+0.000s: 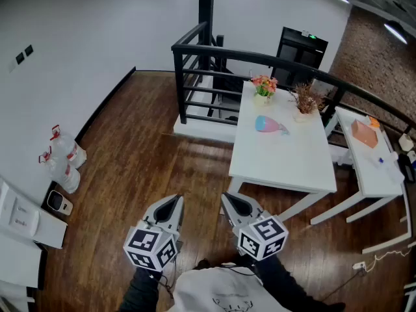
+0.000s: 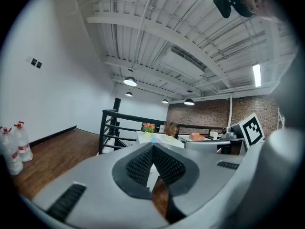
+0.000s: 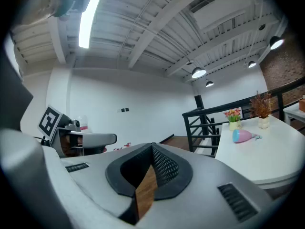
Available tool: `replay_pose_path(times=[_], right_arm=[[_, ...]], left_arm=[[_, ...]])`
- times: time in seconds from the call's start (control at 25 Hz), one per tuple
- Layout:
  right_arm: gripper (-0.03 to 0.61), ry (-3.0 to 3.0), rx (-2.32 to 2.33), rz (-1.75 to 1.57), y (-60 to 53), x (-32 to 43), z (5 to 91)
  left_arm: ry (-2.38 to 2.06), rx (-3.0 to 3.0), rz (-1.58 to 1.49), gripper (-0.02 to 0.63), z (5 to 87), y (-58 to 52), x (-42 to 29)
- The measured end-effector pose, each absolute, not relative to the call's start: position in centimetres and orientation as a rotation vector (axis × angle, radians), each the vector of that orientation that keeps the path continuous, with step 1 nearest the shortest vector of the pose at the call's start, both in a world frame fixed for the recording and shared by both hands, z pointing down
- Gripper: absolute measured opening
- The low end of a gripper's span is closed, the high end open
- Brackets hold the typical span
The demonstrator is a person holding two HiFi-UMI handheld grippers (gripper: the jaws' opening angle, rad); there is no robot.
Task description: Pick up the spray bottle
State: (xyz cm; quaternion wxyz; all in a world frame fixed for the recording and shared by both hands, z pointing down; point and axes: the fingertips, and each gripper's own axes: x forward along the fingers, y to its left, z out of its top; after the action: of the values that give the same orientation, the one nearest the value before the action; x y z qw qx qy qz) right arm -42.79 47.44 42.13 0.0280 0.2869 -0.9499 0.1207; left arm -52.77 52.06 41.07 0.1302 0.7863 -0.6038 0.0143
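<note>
The spray bottle (image 1: 268,125), pink with a light blue end, lies on its side at the far part of the white table (image 1: 279,164). In the right gripper view the spray bottle (image 3: 245,136) shows far off to the right on the table. My left gripper (image 1: 176,201) and right gripper (image 1: 226,198) hang side by side over the wooden floor, well short of the table. Both are shut, tips together, and hold nothing. In the left gripper view the left gripper (image 2: 153,146) points toward the table; the right gripper (image 3: 152,145) points left of it.
A small pot of flowers (image 1: 262,87) and a pot of dried plants (image 1: 303,103) stand behind the bottle. A black railing (image 1: 195,64) rings a stairwell beyond. A second white table holds an orange box (image 1: 364,134). Water bottles (image 1: 64,158) stand by the left wall.
</note>
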Motion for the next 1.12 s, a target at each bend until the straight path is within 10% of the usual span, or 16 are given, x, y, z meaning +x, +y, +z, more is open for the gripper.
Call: replay_pose_path(times=[1.12], right_arm=[[-0.015,-2.808,1.402,0.344,24.2,-16.6,41.9]], left_arm=[[-1.430,2.552,0.159,0.016,40.9,26.7,-28.0]])
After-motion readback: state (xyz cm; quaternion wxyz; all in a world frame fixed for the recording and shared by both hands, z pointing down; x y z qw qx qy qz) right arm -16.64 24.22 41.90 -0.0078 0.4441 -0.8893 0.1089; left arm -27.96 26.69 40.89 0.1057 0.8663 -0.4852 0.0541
